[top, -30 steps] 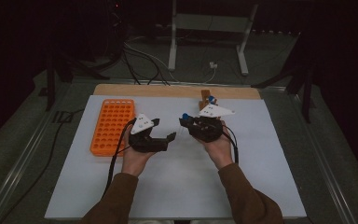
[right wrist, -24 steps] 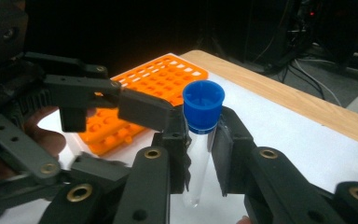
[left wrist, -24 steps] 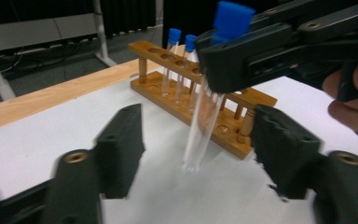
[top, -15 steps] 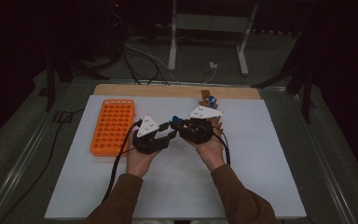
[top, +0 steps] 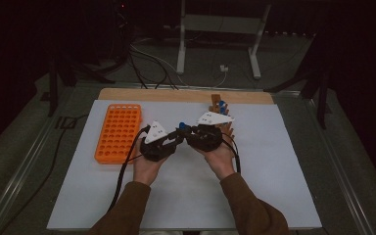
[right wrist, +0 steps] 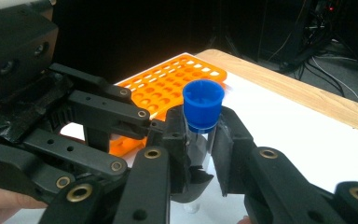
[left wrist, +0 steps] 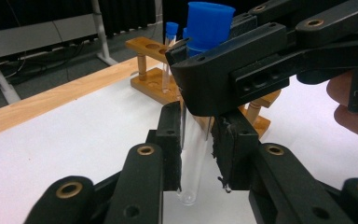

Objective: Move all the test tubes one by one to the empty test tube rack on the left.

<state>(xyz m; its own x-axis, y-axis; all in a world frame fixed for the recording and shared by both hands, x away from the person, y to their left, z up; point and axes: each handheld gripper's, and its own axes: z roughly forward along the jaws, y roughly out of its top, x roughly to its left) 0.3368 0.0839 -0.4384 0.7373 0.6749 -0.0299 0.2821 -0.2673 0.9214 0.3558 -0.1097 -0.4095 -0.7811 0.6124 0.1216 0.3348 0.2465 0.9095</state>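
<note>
both grippers meet mid-table: right gripper (right wrist: 199, 154) grasps the blue-capped tube (right wrist: 202, 122) near its cap; left gripper (left wrist: 196, 156) has just closed, clamping its glass lower down.

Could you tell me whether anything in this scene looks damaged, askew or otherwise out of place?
Nothing stands out. The test tube with its blue cap hangs upright, gripped by both the left gripper and the right gripper. The orange rack lies flat on the white mat.
</note>
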